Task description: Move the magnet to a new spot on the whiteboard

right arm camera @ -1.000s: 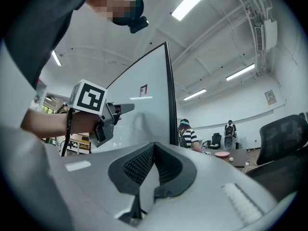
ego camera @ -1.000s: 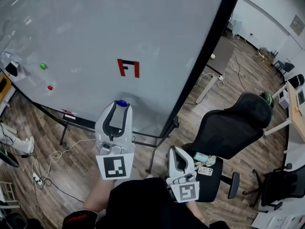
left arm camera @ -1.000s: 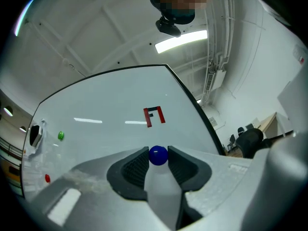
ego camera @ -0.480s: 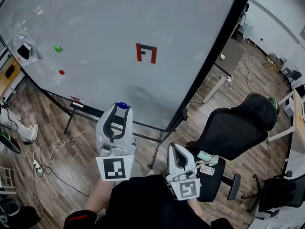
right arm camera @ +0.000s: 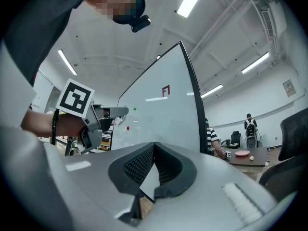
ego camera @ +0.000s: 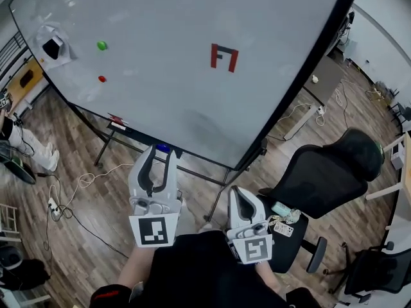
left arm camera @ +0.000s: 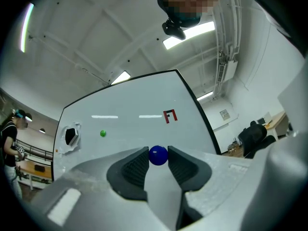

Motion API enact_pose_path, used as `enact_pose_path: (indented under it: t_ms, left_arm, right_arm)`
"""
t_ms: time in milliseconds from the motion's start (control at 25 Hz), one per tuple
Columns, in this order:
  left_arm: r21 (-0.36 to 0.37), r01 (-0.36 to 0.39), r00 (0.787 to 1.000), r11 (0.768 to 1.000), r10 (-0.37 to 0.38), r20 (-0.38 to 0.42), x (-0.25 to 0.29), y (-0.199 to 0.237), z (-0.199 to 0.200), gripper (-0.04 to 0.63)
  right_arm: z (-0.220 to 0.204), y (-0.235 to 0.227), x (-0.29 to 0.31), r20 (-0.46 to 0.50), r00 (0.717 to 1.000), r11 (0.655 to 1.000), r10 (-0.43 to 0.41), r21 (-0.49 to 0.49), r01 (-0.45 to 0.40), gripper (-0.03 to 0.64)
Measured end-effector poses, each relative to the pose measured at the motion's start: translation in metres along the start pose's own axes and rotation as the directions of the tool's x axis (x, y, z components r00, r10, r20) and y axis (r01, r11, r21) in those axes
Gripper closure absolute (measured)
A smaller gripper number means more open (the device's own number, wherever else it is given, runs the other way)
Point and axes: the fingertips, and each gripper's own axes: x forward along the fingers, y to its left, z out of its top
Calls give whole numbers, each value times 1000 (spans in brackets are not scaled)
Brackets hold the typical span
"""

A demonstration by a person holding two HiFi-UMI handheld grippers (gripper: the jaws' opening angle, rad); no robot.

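Note:
A round blue magnet (left arm camera: pixel 158 155) sits pinched between the tips of my left gripper (ego camera: pixel 162 151), which is shut on it; in the head view the blue magnet (ego camera: pixel 162 148) shows just below the lower edge of the whiteboard (ego camera: pixel 167 50), off its surface. The whiteboard (left arm camera: pixel 134 129) carries a green magnet (ego camera: pixel 101 45), a red magnet (ego camera: pixel 101 79) and a red-and-black mark (ego camera: pixel 224 56). My right gripper (ego camera: pixel 240 197) hangs lower and to the right, shut with nothing in it. In the right gripper view its jaws meet at the tips (right arm camera: pixel 153 150).
A black eraser in a holder (ego camera: pixel 51 45) sits at the board's left end. The board's stand (ego camera: pixel 221 194) and cables (ego camera: pixel 70 197) are on the wooden floor. A black office chair (ego camera: pixel 324 172) stands to the right. A person (right arm camera: pixel 210 137) stands past the board.
The head view has shifted, so the whiteboard now sits higher and further right in it. The blue magnet in my left gripper has come off the board's face to below its lower edge.

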Motion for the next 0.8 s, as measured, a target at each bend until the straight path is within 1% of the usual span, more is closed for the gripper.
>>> enact_pose_path:
  t_ms: [160,360,520,640,800]
  left_arm:
    - [2,-26,1000,1000,26,-8,-19,6,-1,465]
    - [-16,-58,998,998,57,-17,-40,12,-3,465]
    - [-22,-63,998,998,63,-19,-56,13,-7,465]
    - [-29,-63,998,998,62,-25,-66,11,-13,465]
    - [-20,-57,998,998,56,-39,-78,7,-22,465]
  right_arm:
    - [-1,6,1,12,1000,1000,21,-8,-21,615]
    - [11,19,7,49,996,997,80,-11,-80,615]
    - [12,23,8,32,994,994,102,-37,-101,615]
    - [17,25,10,50,992,992,119,-43,-117,615]
    - [20,22,11,45,991,991,129,-46,-127,615]
